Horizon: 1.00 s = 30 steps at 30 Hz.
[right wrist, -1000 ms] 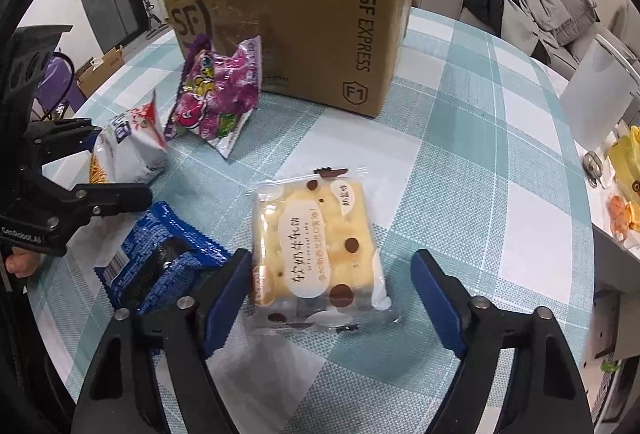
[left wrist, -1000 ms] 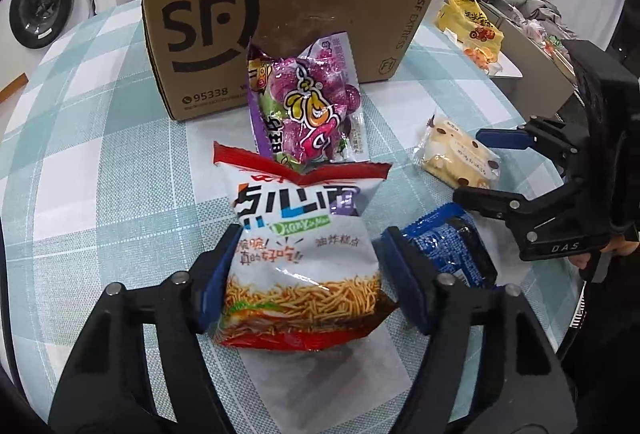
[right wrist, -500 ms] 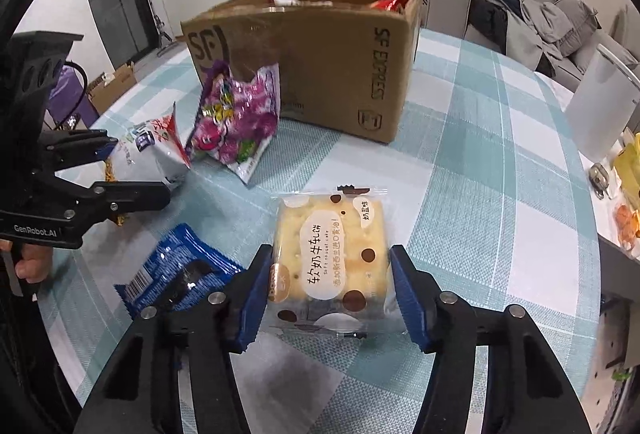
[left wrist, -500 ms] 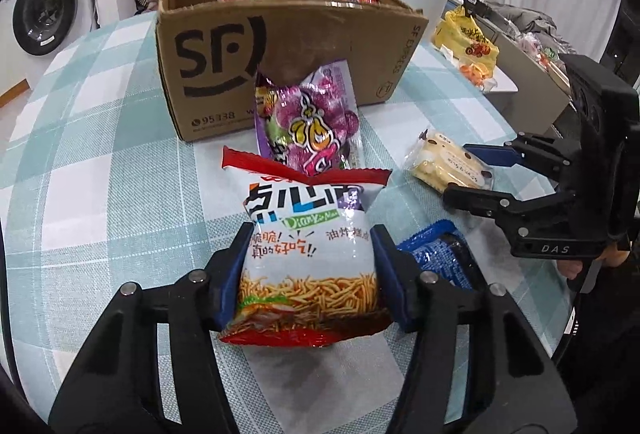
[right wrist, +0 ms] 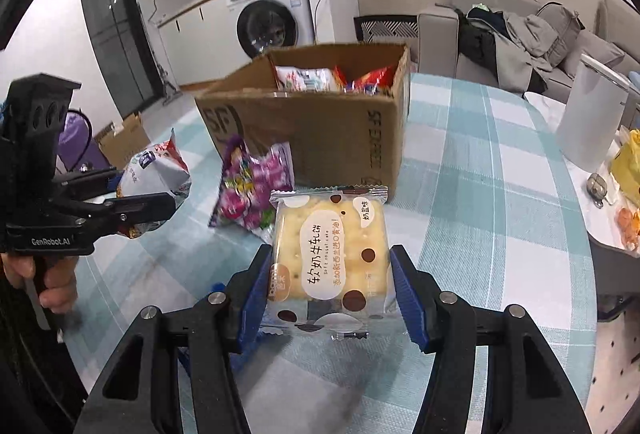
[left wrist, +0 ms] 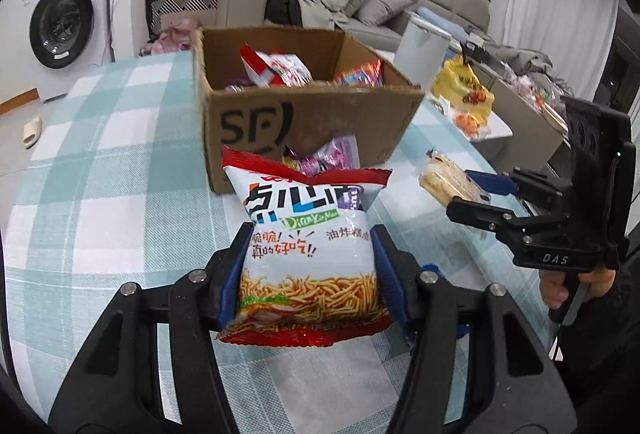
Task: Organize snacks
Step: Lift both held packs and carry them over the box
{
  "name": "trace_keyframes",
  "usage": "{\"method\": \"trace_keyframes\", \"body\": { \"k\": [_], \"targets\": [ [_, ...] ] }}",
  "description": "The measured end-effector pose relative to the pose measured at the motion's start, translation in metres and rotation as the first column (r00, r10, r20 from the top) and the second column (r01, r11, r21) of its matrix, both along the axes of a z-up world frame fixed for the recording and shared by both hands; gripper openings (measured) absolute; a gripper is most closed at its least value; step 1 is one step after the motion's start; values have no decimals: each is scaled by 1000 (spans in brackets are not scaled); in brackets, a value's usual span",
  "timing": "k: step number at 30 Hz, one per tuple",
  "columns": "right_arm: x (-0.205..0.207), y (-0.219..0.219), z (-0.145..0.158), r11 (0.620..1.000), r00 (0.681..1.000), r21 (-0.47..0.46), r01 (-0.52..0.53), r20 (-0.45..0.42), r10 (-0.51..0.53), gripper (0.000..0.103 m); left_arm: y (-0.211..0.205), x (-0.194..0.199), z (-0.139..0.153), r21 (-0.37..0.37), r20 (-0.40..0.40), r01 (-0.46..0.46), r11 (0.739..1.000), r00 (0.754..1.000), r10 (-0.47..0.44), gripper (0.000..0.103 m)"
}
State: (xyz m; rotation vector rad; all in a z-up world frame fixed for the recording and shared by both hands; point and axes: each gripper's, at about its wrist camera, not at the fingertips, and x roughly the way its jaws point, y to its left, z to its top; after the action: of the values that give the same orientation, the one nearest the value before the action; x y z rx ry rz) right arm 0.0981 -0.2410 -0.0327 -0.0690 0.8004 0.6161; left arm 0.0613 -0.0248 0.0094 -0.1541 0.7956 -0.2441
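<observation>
My left gripper point(left wrist: 310, 274) is shut on a white and red noodle-snack bag point(left wrist: 306, 246) and holds it above the table, in front of the open cardboard box point(left wrist: 304, 118). My right gripper point(right wrist: 328, 286) is shut on a yellow cracker packet point(right wrist: 330, 254), also lifted. The box point(right wrist: 320, 138) holds several snack packs. A purple candy bag point(right wrist: 252, 198) leans on the box front; its top shows in the left wrist view point(left wrist: 332, 158). The right gripper with the packet shows in the left wrist view point(left wrist: 460, 190), and the left gripper in the right wrist view point(right wrist: 132, 194).
The round table has a teal checked cloth point(left wrist: 100, 170). A blue snack pack point(left wrist: 432, 270) lies mostly hidden under my left fingers. A white canister point(right wrist: 592, 118) and a yellow bag point(left wrist: 464, 86) stand at the right. A sofa and washing machine lie beyond.
Both grippers closed on their packs and lifted them off the table. The views rose, so the inside of the box now shows.
</observation>
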Motion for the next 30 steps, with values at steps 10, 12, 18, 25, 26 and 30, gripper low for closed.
{"method": "trace_keyframes", "body": {
  "k": [10, 12, 18, 25, 26, 30],
  "targets": [
    [-5, -2, 36, 991, 997, 126, 49, 59, -57, 58, 11, 1, 30, 13, 68, -54, 998, 996, 53, 55],
    [-5, -2, 44, 988, 995, 144, 56, 78, -68, 58, 10, 4, 36, 23, 84, -60, 998, 995, 57, 55],
    [-1, -2, 71, 978, 987, 190, 85, 119, -109, 58, 16, 16, 59, 15, 120, -89, 996, 989, 86, 55],
    [6, -3, 106, 967, 977, 229, 108, 153, -146, 58, 23, 30, 88, 11, 166, -110, 994, 980, 107, 55],
    [7, -2, 110, 966, 977, 233, 108, 157, -147, 58, 24, 32, 92, 12, 172, -113, 993, 979, 109, 55],
    [16, 1, 127, 963, 973, 245, 110, 172, -155, 58, 25, 40, 105, 21, 190, -122, 992, 975, 116, 55]
  ]
}}
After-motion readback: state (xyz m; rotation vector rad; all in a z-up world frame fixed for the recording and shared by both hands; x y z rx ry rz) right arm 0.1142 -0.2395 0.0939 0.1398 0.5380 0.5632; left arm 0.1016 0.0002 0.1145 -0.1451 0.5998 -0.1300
